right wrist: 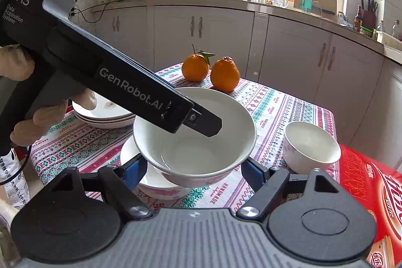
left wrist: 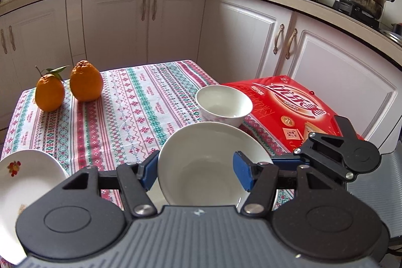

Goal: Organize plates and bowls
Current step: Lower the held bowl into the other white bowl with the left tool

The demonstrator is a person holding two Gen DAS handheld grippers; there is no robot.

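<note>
bowl (right wrist: 194,140) lifted at frame centre over a second bowl (right wrist: 153,182) | left gripper (left wrist: 198,167) and right gripper (right wrist: 194,167) both clamp it | risk: hands drift apart, it drops onto the one below | small bowl (right wrist: 311,147) right: sideways swing clips it

Large white bowl (right wrist: 194,142) gripped at the rim, lifted over the tabletop (right wrist: 276,102).
Right gripper (right wrist: 194,172) blue fingers (right wrist: 134,173) on either side of the bowl's lower wall; left gripper (right wrist: 201,123) reaching in from upper left, closed on the far rim, gloved hand (right wrist: 50,114) on its handle. Directly under: another bowl (right wrist: 155,183). Stacked plates (right wrist: 105,114) at left, small bowl (right wrist: 311,147) at right just beside a red box (right wrist: 371,187), two oranges (right wrist: 209,70) behind.
</note>
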